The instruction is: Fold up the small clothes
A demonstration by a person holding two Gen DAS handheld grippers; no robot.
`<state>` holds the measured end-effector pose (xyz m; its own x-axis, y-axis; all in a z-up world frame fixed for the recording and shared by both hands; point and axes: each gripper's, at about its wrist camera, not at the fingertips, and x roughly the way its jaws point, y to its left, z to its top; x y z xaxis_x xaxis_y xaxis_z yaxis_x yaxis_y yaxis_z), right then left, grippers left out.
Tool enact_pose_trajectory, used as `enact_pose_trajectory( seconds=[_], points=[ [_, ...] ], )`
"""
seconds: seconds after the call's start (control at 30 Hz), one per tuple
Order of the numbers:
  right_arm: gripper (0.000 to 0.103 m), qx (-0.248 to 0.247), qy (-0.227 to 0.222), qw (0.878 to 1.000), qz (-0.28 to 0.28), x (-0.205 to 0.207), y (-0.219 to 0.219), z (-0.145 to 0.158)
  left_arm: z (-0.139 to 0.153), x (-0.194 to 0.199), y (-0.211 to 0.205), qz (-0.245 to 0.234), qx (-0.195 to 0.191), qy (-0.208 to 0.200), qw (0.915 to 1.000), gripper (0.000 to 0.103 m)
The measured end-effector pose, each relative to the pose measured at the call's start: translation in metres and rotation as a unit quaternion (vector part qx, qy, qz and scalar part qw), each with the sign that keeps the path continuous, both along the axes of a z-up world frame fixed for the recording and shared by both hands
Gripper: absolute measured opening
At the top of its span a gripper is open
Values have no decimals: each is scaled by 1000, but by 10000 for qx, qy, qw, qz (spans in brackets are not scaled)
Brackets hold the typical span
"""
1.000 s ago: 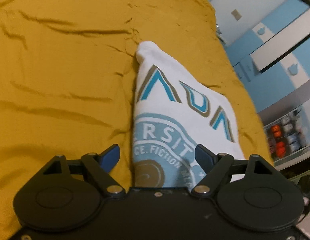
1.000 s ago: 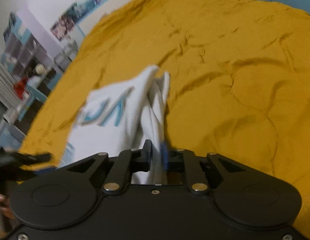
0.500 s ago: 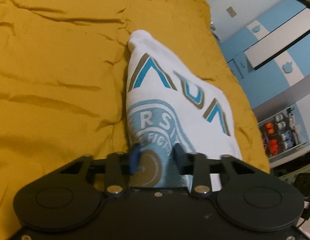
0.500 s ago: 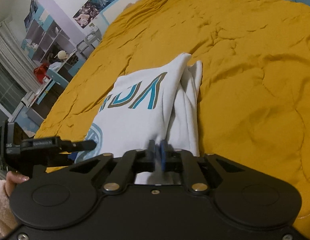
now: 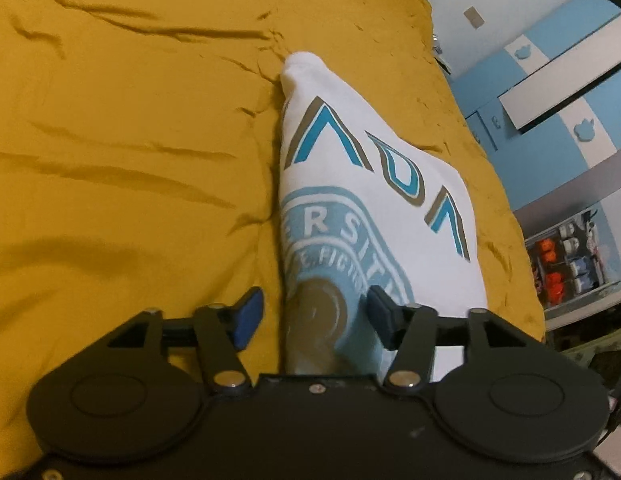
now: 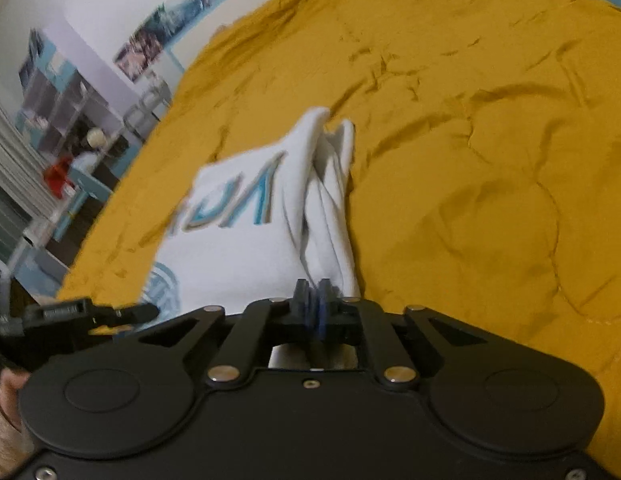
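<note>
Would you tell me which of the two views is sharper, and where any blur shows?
Left wrist view: sharp, the shirt print readable, dim warm light. Right wrist view: motion blur smears the shirt lettering and the shelves at left; the bedspread is softer too.

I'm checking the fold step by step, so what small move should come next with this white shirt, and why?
Probably close the left gripper on the shirt edge. Its jaws have just been opening and stand apart around the printed corner without pressing it, while the right gripper is shut on the opposite edge. With only one side held above the yellow bedspread, lifting would likely skew the fold.
</note>
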<state>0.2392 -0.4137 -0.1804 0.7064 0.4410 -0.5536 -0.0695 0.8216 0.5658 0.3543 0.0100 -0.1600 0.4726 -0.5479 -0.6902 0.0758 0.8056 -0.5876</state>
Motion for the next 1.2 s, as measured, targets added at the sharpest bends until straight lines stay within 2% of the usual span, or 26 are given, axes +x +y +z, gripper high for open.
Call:
enact_pose_trajectory(
  seconds=[0.1, 0.17, 0.3, 0.33, 0.37, 0.4, 0.43, 0.47, 0.53, 0.63, 0.7, 0.8, 0.87, 0.9, 0.93, 0.97, 1.0, 1.03, 1.07, 1.13, 1.2],
  points=[
    [33, -102, -101, 9999, 88, -22, -4, 15, 2, -26, 12, -174, -162, 176, 9996, 67],
    [37, -177, -67, 9997, 159, -35, -6, 19, -4, -38, 14, -224, -340, 348, 9986, 67],
    [39, -258, 61, 9995, 164, -42, -9, 11, -12, -46, 9, -211, -377, 255, 9987, 66],
    [39, -259, 92, 9996, 112, -41, -8, 9, -11, -47, 6, -214, -432, 279, 9984, 61],
    [39, -240, 109, 9996, 83, -40, -7, 7, -13, -45, 4, -253, -540, 300, 9978, 41],
    [39, -256, 125, 9995, 98, -39, -5, 6, -16, -43, 0, -348, -708, 406, 9961, 30],
    [39, -335, 134, 9993, 105, -38, -2, 6, -19, -41, -2, -314, -771, 509, 9952, 25],
    [38, -430, 133, 9989, 124, -38, 0, 5, -21, -43, -2, -243, -750, 527, 9955, 18],
    [18, -609, 128, 9981, 32, -39, 2, 6, -19, -43, -2, -203, -778, 462, 9957, 13],
    [10, -584, -37, 9982, -162, -47, -2, 15, -7, -50, 6, -139, -860, 243, 9959, 10],
    [9, -604, -28, 9980, -168, -48, -2, 15, -10, -50, 7, -173, -737, 329, 9966, 11],
    [9, -485, 239, 9983, -225, -42, -5, -7, -31, -47, 6, -200, -652, 553, 9961, 18],
    [11, -369, 273, 9986, -260, -41, -8, -12, -31, -44, 5, -266, -693, 551, 9957, 24],
    [27, -311, 219, 9991, -198, -41, -10, -10, -27, -42, 5, -346, -695, 555, 9954, 30],
    [41, -326, 193, 9992, -158, -42, -11, -6, -20, -41, 7, -395, -697, 519, 9954, 47],
    [62, -296, 112, 9994, -112, -42, -12, -1, -13, -39, 9, -372, -668, 424, 9962, 64],
    [71, -260, -54, 9996, -54, -43, -14, 7, -3, -36, 12, -292, -550, 253, 9977, 72],
    [71, -271, -201, 9994, -44, -42, -15, 15, 6, -34, 13, -229, -431, 95, 9988, 88],
    [71, -311, -343, 9989, -51, -38, -17, 23, 13, -30, 16, -218, -369, -96, 9990, 97],
    [72, -353, -483, 9982, -1, -24, -22, 34, 20, -15, 21, -201, -421, -317, 9984, 98],
    [83, -369, -411, 9984, 84, -3, -25, 38, 17, 7, 24, -189, -571, -212, 9980, 99]
  ],
)
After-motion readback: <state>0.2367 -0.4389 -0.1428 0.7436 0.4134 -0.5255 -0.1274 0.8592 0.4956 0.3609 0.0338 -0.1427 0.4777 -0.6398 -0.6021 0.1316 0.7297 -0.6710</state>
